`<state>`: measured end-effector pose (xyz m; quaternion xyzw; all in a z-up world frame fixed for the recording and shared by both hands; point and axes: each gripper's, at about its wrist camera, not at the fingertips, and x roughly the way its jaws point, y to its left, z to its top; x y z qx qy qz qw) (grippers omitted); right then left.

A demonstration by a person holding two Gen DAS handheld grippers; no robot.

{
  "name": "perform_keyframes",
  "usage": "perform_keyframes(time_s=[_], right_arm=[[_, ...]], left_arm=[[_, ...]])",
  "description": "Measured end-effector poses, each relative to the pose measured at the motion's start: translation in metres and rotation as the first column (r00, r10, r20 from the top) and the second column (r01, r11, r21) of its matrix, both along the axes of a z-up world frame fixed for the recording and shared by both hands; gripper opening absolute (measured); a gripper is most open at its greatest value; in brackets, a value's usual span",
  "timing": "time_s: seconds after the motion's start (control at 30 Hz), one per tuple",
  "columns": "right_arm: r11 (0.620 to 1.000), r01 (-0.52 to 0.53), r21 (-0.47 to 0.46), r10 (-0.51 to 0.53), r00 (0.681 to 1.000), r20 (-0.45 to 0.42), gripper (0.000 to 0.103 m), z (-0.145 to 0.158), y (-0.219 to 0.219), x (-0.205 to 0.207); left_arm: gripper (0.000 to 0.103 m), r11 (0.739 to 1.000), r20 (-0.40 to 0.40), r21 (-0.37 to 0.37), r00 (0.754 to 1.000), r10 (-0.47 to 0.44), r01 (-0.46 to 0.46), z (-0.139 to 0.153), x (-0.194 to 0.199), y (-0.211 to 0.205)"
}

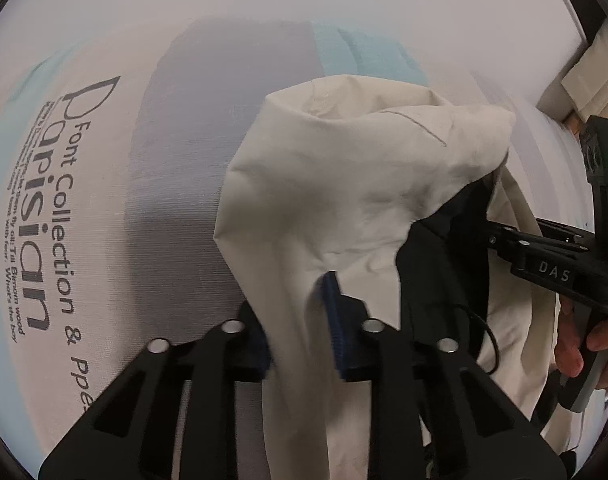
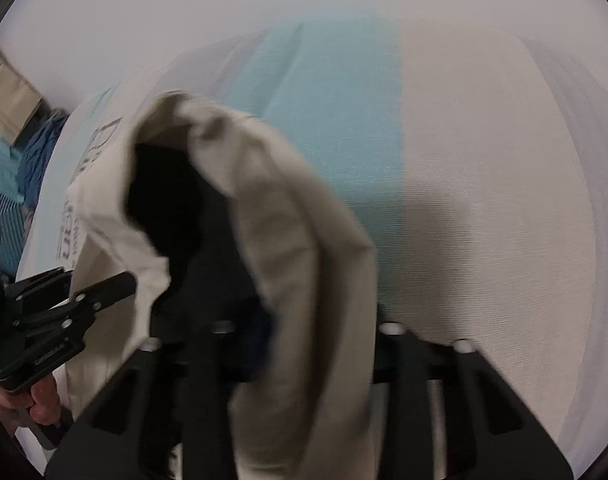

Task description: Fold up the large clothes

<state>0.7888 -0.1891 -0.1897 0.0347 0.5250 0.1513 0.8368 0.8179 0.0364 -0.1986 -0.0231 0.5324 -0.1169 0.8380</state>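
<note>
Left gripper (image 1: 300, 320) pinches cream garment (image 1: 343, 168) at frame centre; right gripper (image 2: 304, 340) clamps same cloth, black lining (image 2: 196, 240) showing, above printed sheet (image 1: 64, 220).

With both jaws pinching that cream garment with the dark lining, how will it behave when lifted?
Probably floppy: the cream garment bunches and sags between the left gripper and right gripper. It looks fairly bulky, since the dark lining adds a layer. Loose parts may drag across the printed cloth.

On the printed cloth (image 1: 104, 208) under your work you can read "Parisian" and "Font Collection &"; the small lines beside it blur. Your right gripper (image 1: 499, 236) bears "DAS".
</note>
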Motion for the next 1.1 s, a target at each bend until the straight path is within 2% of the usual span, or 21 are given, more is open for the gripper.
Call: perform_keyframes(time_s=[0.07, 0.2, 0.37, 0.47, 0.53, 0.8, 0.87, 1.03, 1.1], right_arm=[[1.000, 0.000, -0.007, 0.000, 1.000, 0.001, 0.016, 0.004, 0.004, -0.006], [0.999, 0.036, -0.007, -0.036, 0.998, 0.044, 0.010, 0.022, 0.006, -0.023], [0.996, 0.058, -0.064, -0.049, 0.990, 0.134, 0.008, 0.051, 0.019, -0.045], [0.995, 0.060, -0.078, -0.044, 0.982, 0.186, 0.008, 0.074, 0.019, -0.054], [0.994, 0.072, -0.079, -0.053, 0.974, 0.220, 0.007, 0.089, 0.016, -0.068], [0.994, 0.072, -0.083, -0.043, 0.950, 0.311, 0.007, 0.138, 0.012, -0.129], [0.994, 0.071, -0.086, -0.039, 0.944, 0.328, 0.007, 0.145, 0.009, -0.146], [0.994, 0.061, -0.095, -0.023, 0.931, 0.365, 0.006, 0.161, 0.008, -0.191], [0.994, 0.058, -0.095, -0.018, 0.927, 0.374, 0.006, 0.165, 0.007, -0.207]], left_arm=[[0.010, 1.000, 0.013, 0.016, 1.000, -0.006, 0.006, 0.006, -0.007, 0.000], [0.006, 1.000, 0.044, 0.026, 0.999, 0.005, -0.006, 0.021, -0.015, -0.003], [0.005, 0.999, 0.105, 0.047, 0.994, 0.008, -0.013, 0.048, -0.031, -0.008], [0.005, 0.999, 0.134, 0.033, 0.990, 0.035, -0.040, 0.067, -0.046, -0.008], [0.005, 0.998, 0.160, 0.033, 0.986, 0.044, -0.050, 0.078, -0.068, -0.006], [0.005, 0.996, 0.233, 0.000, 0.968, 0.089, -0.092, 0.125, -0.107, -0.011], [0.005, 0.995, 0.253, 0.006, 0.963, 0.096, -0.101, 0.133, -0.124, -0.025], [0.005, 0.994, 0.294, 0.029, 0.952, 0.090, -0.103, 0.151, -0.163, -0.032], [0.005, 0.992, 0.301, 0.059, 0.950, 0.089, -0.112, 0.155, -0.179, -0.036]])
